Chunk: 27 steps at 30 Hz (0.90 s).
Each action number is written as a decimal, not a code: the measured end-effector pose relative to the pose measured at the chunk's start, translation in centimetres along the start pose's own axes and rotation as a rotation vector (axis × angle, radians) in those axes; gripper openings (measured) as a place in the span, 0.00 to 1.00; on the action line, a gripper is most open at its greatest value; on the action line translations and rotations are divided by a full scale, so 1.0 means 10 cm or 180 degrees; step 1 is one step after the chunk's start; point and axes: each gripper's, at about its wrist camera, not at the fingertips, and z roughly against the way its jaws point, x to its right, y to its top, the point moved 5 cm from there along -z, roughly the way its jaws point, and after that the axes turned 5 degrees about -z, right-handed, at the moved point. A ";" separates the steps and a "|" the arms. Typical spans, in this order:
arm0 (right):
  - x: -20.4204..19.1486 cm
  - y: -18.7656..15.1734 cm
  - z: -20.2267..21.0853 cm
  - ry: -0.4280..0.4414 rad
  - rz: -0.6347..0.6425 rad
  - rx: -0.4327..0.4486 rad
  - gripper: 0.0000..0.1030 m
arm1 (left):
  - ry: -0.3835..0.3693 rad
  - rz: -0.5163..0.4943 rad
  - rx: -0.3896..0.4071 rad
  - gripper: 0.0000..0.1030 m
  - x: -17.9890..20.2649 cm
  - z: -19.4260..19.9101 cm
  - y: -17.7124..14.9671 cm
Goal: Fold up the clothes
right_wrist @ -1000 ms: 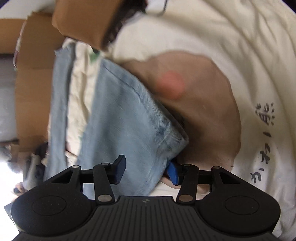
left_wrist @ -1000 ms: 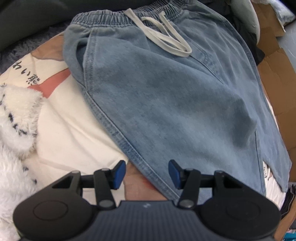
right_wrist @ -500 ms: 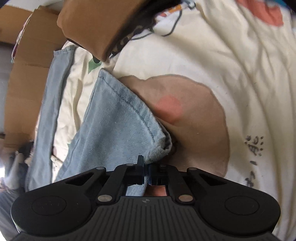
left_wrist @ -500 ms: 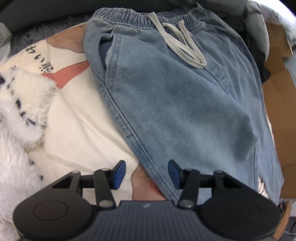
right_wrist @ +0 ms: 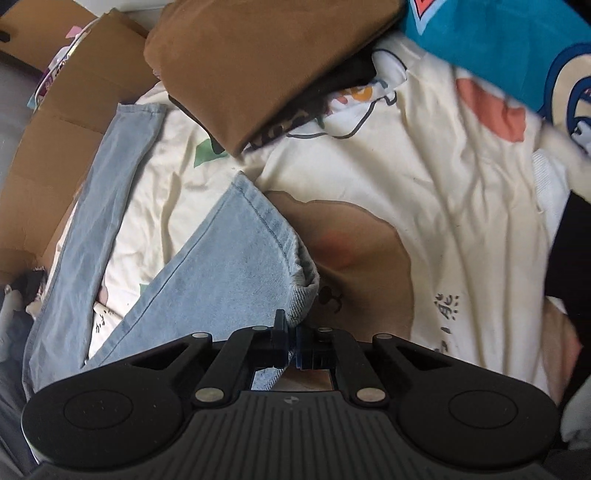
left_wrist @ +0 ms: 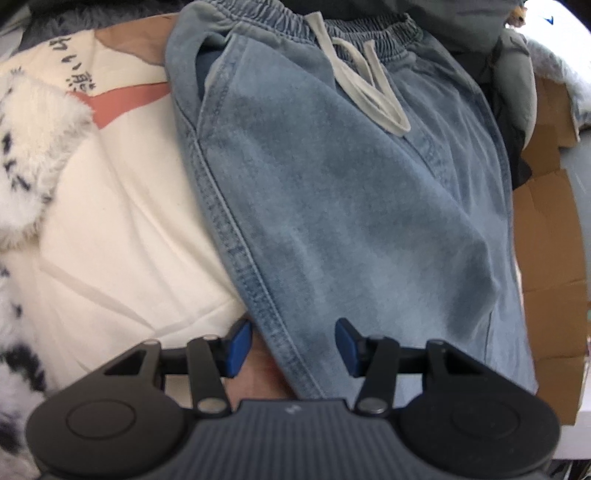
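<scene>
Covering most of what lies ahead of both sets of fingers: cream printed bedding (right_wrist: 424, 206), with the jeans (left_wrist: 351, 206) spread flat on it.

Changes over the last second:
- Right gripper (right_wrist: 291, 332) went from spread around the hem (right_wrist: 280, 236) to pressed together on it. Denim is now pinched between the pads, and the leg runs from the fingers out ahead-left with its corner lifted and curled.
- Left gripper (left_wrist: 291, 345) has slid in along the jeans' outer seam (left_wrist: 236, 236). It's spread, with the seam edge between the pads; left pad over bedding, right pad over denim. No pinch.
- Waistband (left_wrist: 295, 22) and drawstring (left_wrist: 369, 85) sit at the far end, straight ahead of the left fingers.

My read: one leg end is secured, the other side is lined up but not gripped. That fits the setup for carrying the hem up toward the waistband. The left needs to close on the seam before any lift, else the fold skews.

Second leg (right_wrist: 107, 206) lies further left of the right fingers, flat, apart from the held one.

Containers: cardboard box (right_wrist: 62, 147) left of the right fingers, flaps open. Contents not visible. A brown folded garment (right_wrist: 266, 62) rests ahead, on the bedding, not in the box.
</scene>
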 end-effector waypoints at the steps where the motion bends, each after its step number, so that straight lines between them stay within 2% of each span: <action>1: 0.00 -0.01 0.02 -0.0032 0.0009 0.0000 0.02 | -0.0021 0.0043 0.0038 0.42 -0.01 0.01 0.00; 2: 0.00 -0.02 0.04 -0.0075 0.0021 -0.0001 0.02 | -0.0016 0.0078 0.0064 0.27 -0.03 0.01 0.01; 4: 0.01 -0.05 0.06 -0.0161 0.0052 -0.0003 0.02 | 0.0052 0.0129 0.0077 0.13 -0.08 0.02 0.04; 5: 0.03 -0.06 0.06 -0.0208 0.0072 -0.0005 0.02 | 0.0029 0.0151 0.0089 0.10 -0.08 0.04 0.04; 15: 0.23 -0.18 0.03 -0.0674 0.0218 -0.0065 0.02 | 0.0205 -0.0171 0.0001 0.07 -0.02 0.27 -0.05; 27: 0.58 -0.44 -0.07 -0.1159 0.0153 -0.0306 0.02 | 0.0457 -0.0410 -0.0140 0.07 0.12 0.05 0.01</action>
